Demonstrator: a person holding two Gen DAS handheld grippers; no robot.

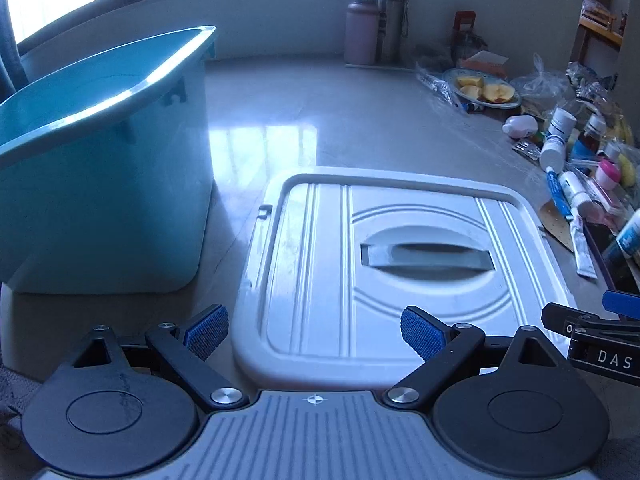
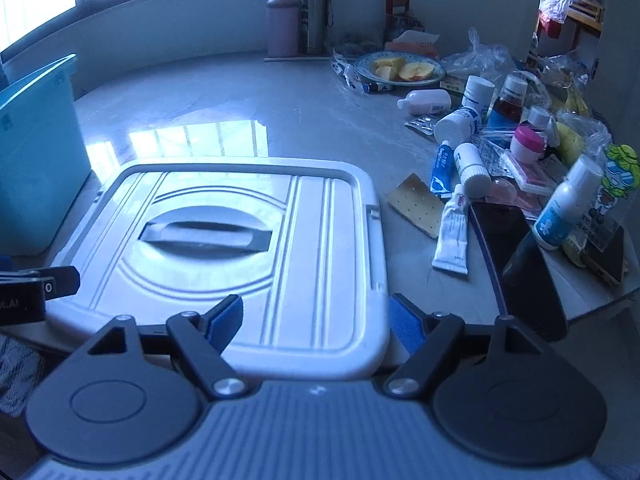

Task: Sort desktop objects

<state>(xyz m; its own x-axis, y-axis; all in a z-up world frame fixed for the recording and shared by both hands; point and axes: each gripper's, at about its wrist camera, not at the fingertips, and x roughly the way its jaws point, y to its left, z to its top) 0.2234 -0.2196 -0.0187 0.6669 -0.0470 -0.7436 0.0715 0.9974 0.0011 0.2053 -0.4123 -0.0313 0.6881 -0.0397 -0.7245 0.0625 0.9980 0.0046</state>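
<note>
A white bin lid (image 1: 400, 256) with a recessed handle lies flat on the grey table, also seen in the right wrist view as the lid (image 2: 224, 240). A teal plastic bin (image 1: 100, 160) stands open to its left. My left gripper (image 1: 314, 334) is open above the lid's near edge with nothing between its fingers. My right gripper (image 2: 316, 322) is open over the lid's near right corner, holding nothing. A pile of small items lies to the right: white pill bottles (image 2: 460, 124), a blue tube (image 2: 442, 168), a white tube (image 2: 452, 232) and a pink-capped jar (image 2: 528, 142).
A dark phone (image 2: 516, 256) lies near the table's right edge. A plate of cut fruit (image 2: 400, 68), two flasks (image 2: 298, 20) and plastic bags stand at the back. The right gripper's body (image 1: 600, 340) shows at the left view's right edge. Bare tabletop (image 2: 240, 100) lies behind the lid.
</note>
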